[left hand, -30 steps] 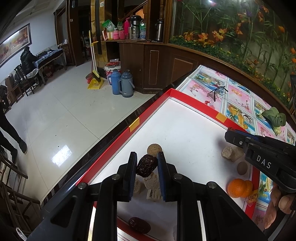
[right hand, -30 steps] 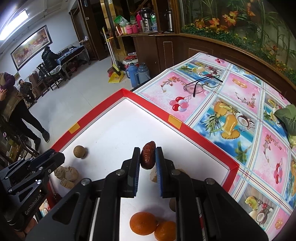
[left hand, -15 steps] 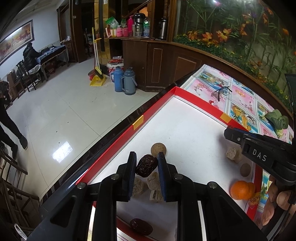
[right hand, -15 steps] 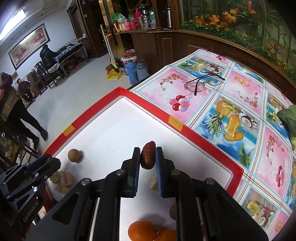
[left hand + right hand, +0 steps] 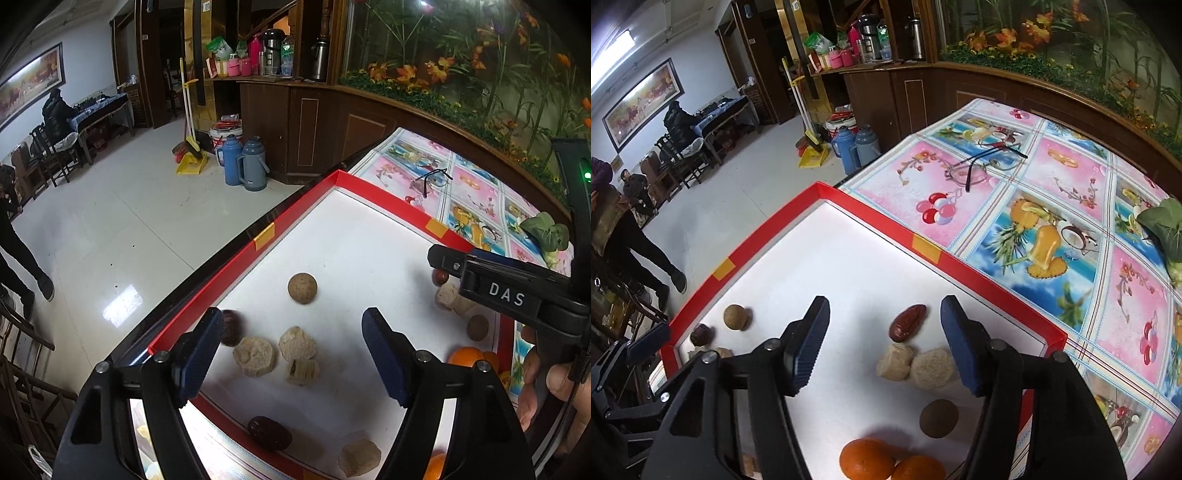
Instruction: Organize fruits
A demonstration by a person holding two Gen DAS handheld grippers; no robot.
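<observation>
Lying loose on white tray [image 5: 849,266], wrinkled glossy red date [image 5: 908,322], both tongs just spread.

Two close downward wrist views, shared tray [image 5: 295,206]

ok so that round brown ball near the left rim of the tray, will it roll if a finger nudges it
Probably yes: the brown ball looks near spherical and sits free on the smooth white tray. Its matte, rough skin suggests decent grip. It is likely light, being small and dry-looking.

three dates [image 5: 269,432], two oranges [image 5: 866,459], two brown balls [image 5: 302,288], six beige chunks [image 5: 254,356]
</observation>
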